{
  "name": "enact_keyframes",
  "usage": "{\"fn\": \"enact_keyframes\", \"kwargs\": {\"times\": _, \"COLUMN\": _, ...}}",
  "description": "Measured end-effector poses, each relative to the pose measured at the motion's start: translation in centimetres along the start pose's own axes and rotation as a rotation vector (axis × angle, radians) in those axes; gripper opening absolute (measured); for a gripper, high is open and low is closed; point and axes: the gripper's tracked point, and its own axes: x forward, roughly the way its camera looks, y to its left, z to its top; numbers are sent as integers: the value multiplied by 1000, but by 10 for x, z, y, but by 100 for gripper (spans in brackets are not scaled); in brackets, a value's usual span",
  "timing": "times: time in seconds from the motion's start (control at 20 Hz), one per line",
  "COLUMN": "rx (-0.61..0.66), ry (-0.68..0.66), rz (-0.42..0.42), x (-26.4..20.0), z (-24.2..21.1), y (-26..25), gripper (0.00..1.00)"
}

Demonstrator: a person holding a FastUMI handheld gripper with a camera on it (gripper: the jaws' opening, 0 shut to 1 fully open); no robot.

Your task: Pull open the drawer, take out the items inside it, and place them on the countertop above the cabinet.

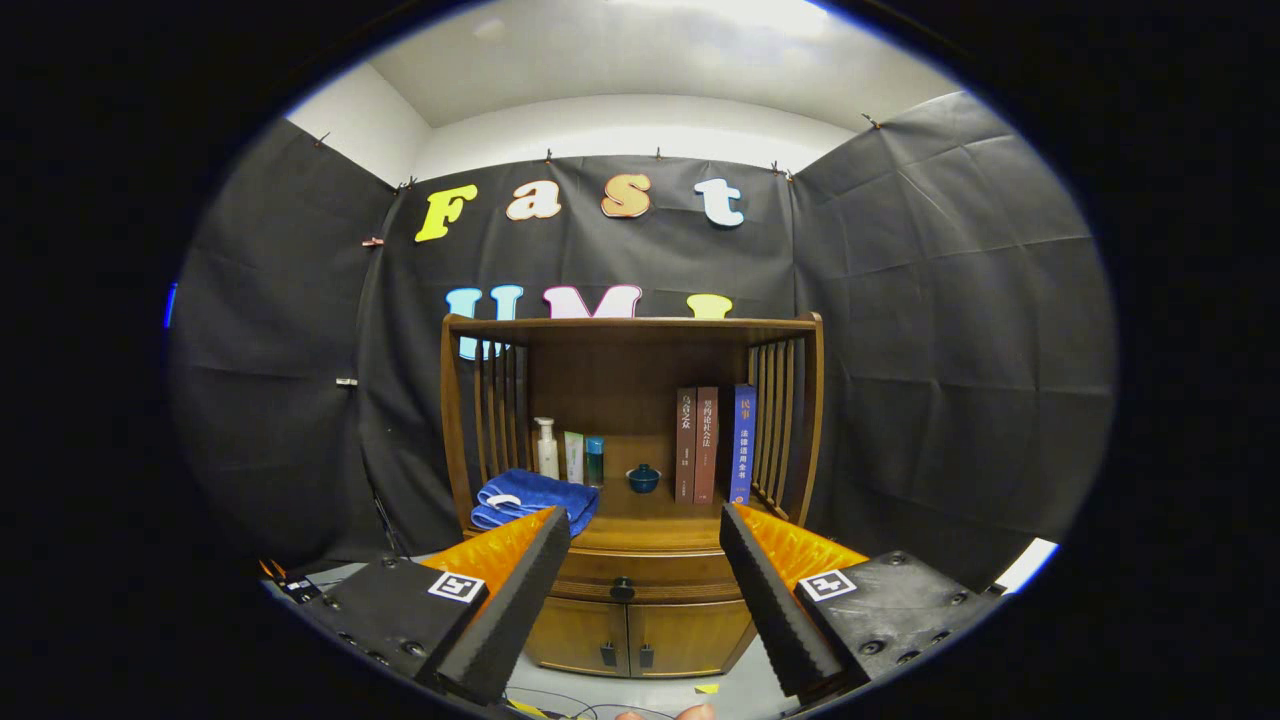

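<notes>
- Between the two fingers, the gripper (645, 520) stands released, its jaws spread wide with nothing held, levelled straight at the front of the wooden cabinet (632, 470).
- Just ahead, seen in the gap between the fingertips, is the drawer (640, 575), pushed fully in, with a small dark knob (622, 589) at the middle of its front; the fingers are well short of it.
- Below the drawer, still between the fingers, sit two small cabinet doors (635, 635), both closed, each with a dark pull near the centre seam.
- Beneath the gripper, at its very base, the tips of a person's fingers (680, 713) peek up; the tool sits roughly level, not tilted to either side.
- Beyond the fingertips, above the drawer, lies the countertop (650, 515). On it, just past the left finger's tip, rests a folded blue towel (530, 497).
- Farther back behind the towel stand a white pump bottle (546, 447), a pale tube (574, 456) and a small teal bottle (595, 460), close together in a row.
- A little blue lidded pot (643, 478) sits midway back, on the line between the fingers.
- Past the right finger's tip, three books (713, 443) stand upright side by side against the slatted side panel.
</notes>
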Motion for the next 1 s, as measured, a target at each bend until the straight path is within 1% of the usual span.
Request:
{"fn": "enact_keyframes", "kwargs": {"times": 0.3, "rx": -6, "ry": 13, "rz": 3, "x": 9, "z": -13, "y": 4, "gripper": 98}}
{"fn": "enact_keyframes", "kwargs": {"times": 0.55, "rx": 1, "ry": 24, "rz": 12, "x": 40, "z": -48, "y": 6, "gripper": 98}}
{"fn": "enact_keyframes", "kwargs": {"times": 0.8, "rx": -6, "ry": 49, "rz": 23, "x": 86, "z": -112, "y": 13, "gripper": 98}}
{"fn": "enact_keyframes", "kwargs": {"times": 0.9, "rx": -20, "ry": 84, "rz": 32, "x": 105, "z": -144, "y": 17, "gripper": 98}}
{"fn": "enact_keyframes", "kwargs": {"times": 1.0, "rx": -29, "ry": 123, "rz": 22, "x": 122, "z": -174, "y": 15, "gripper": 99}}
